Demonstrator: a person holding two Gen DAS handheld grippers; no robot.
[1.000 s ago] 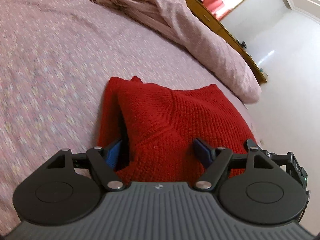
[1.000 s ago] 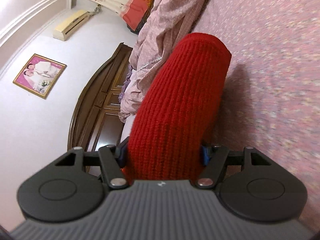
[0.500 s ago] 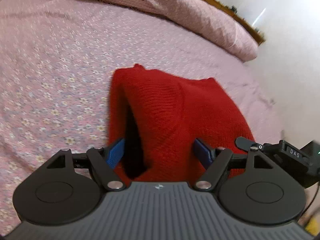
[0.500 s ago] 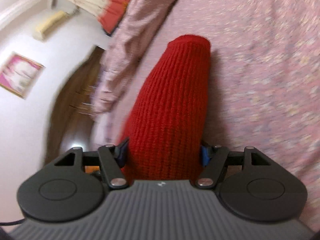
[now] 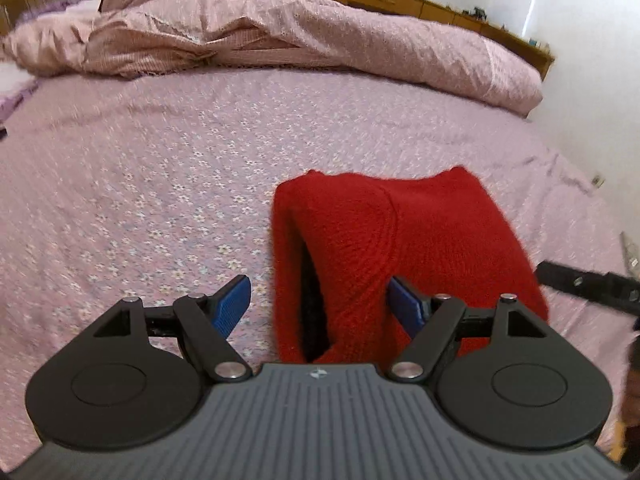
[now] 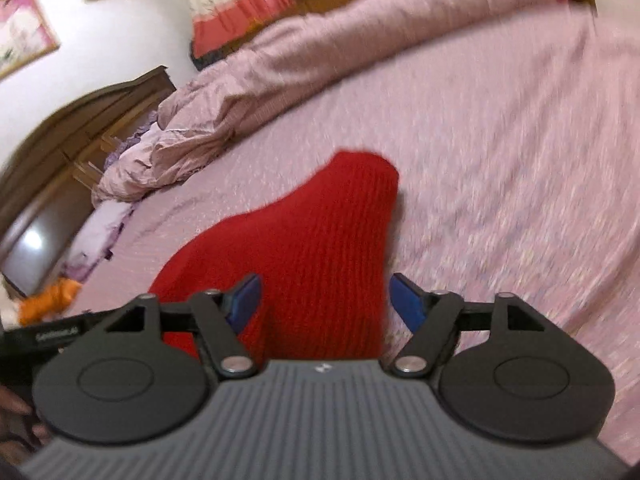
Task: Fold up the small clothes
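Looking along both grippers, we see a folded red knit (image 5: pixel 404 248) lying on the pink floral sheet (image 5: pixel 160 168). Our left gripper (image 5: pixel 320 300) stands open, its left pad clear of the knit. Our right gripper (image 6: pixel 324 300) straddles the knit, jaws closing, pads apparently not yet pressing.

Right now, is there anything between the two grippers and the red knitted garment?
Nothing visible. The red knitted garment lies on the bed sheet, already between the fingers of the left gripper and of the right gripper, whose jaws are closing. The crumpled quilt lies far beyond it.
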